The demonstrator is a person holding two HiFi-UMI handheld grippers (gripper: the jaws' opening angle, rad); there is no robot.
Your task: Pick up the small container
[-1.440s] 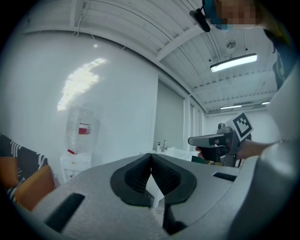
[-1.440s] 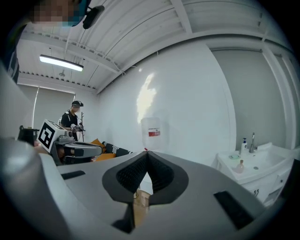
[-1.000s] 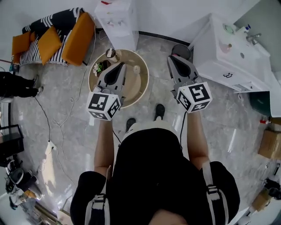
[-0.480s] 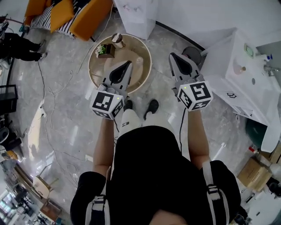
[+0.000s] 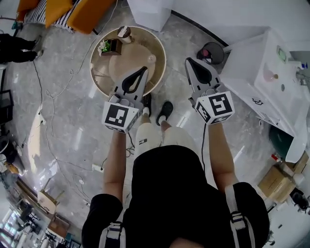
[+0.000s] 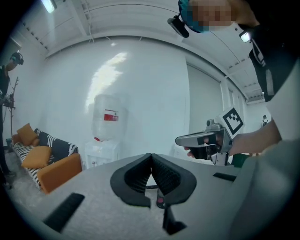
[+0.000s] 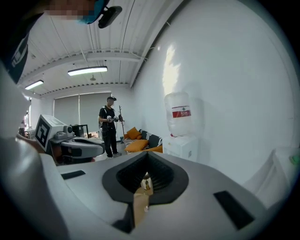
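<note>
Small container [image 5: 152, 58], just beyond left tool [image 5: 144, 69]

The person's feet [image 5: 166, 110] have stepped nearer the round table [image 5: 110, 69].

Room condition: open interior, hard floor, brightly lit.
Grey marble floor [image 5: 68, 140]; round wooden desk [image 5: 99, 80]; orange sofa [image 5: 89, 12]; white water dispenser [image 6: 107, 131] against white wall [image 6: 154, 84]; ceiling strip light [image 7: 87, 71] on.
</note>
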